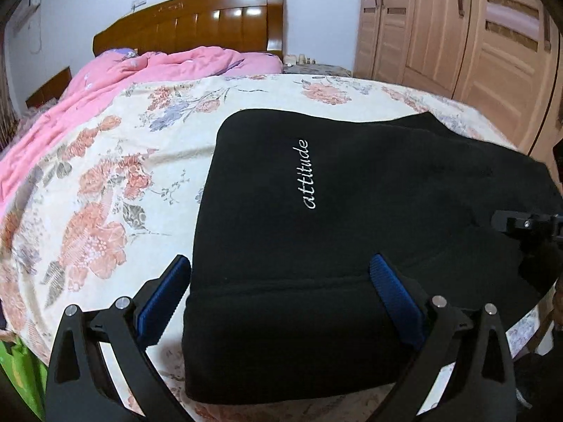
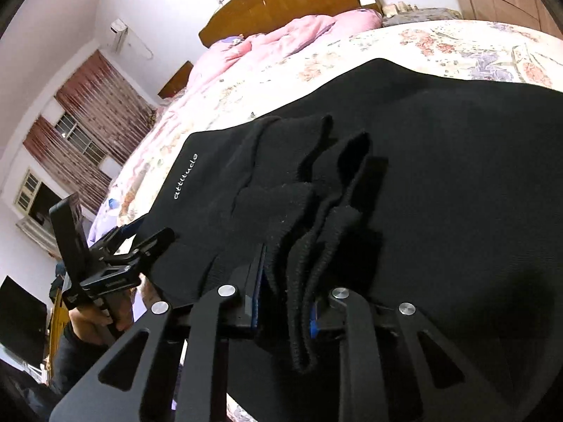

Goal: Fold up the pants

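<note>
Status: black pants (image 1: 352, 218) lay on the floral bedsheet (image 1: 105, 183), already folded down to a compact block, "attitude" lettering (image 1: 307, 175) facing up. I judged the main folds done; what looked left was one last fold or tucking the end my right unit held, then release.

Left hand-held gripper (image 1: 281, 295): spread wide, holding nothing. It straddled the near-left corner of the block: left blue pad (image 1: 160, 295) off the fabric over the sheet, right blue pad (image 1: 394, 299) over the top layer. Contact with the cloth I could not tell. The bulk of the pants sat ahead and to the right of it.

Right hand-held gripper (image 2: 286, 302): nearly closed, pinching a bunched ribbed edge of the pants (image 2: 316, 211), probably cuffs or waistband, can't say which. Folds stood up straight ahead of the fingers; the rest of the garment spread flat beyond and to the right. The left unit was in view at its far left, near the lettered corner.

Pink quilt (image 1: 116, 81) lay well beyond, toward the wooden headboard (image 1: 197, 21).
</note>
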Action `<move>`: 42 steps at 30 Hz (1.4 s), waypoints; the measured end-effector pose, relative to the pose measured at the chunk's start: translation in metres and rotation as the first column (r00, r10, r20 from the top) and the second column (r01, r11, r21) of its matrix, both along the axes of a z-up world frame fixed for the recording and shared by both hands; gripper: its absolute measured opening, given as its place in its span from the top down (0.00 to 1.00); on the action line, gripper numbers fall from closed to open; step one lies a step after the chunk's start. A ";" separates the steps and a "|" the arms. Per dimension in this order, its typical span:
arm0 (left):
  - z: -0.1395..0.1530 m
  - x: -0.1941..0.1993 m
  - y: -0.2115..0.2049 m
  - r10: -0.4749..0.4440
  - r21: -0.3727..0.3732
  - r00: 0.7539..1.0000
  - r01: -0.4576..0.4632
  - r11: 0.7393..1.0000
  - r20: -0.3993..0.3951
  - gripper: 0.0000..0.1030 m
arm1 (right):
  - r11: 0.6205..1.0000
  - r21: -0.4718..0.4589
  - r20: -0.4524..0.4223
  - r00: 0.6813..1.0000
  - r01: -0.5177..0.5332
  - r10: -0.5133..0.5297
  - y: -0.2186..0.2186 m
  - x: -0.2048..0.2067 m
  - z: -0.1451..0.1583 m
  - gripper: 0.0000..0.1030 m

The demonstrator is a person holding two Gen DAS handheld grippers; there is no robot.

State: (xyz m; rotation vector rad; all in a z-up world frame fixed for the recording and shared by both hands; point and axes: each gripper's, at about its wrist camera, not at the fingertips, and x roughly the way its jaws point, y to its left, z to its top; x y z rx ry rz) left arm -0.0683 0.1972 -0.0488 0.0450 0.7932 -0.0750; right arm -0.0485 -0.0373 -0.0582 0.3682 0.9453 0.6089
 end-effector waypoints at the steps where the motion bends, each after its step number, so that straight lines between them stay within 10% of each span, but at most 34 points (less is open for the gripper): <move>1: 0.003 0.000 -0.003 -0.003 0.023 1.000 0.003 1.000 -0.004 0.01 | 1.000 -0.012 0.003 1.000 0.009 -0.009 -0.003 0.005 -0.001 0.79; 6: 0.034 -0.003 -0.011 -0.024 0.073 0.999 0.020 0.997 0.043 0.02 | 0.990 -0.120 0.061 0.996 0.069 -0.062 -0.013 0.001 0.012 0.27; 12: 0.068 0.046 -0.015 -0.041 0.004 0.997 0.041 0.999 0.062 0.02 | 0.963 -0.267 0.301 0.951 0.020 0.064 0.017 -0.005 0.048 0.27; 20: 0.011 0.127 -0.016 0.008 -0.087 0.992 -0.019 0.996 -0.128 0.02 | 0.919 -0.369 0.226 0.946 -0.139 0.234 0.054 -0.003 0.014 0.26; 30: 0.037 0.113 0.019 -0.009 -0.282 0.998 -0.011 0.959 -0.069 0.02 | 0.935 -0.319 0.212 0.949 -0.157 0.231 0.052 0.002 0.014 0.25; 42: 0.014 0.161 0.003 -0.005 -0.088 0.991 -0.007 0.996 -0.135 0.02 | 0.938 -0.310 0.221 0.948 -0.155 0.229 0.049 -0.001 0.012 0.24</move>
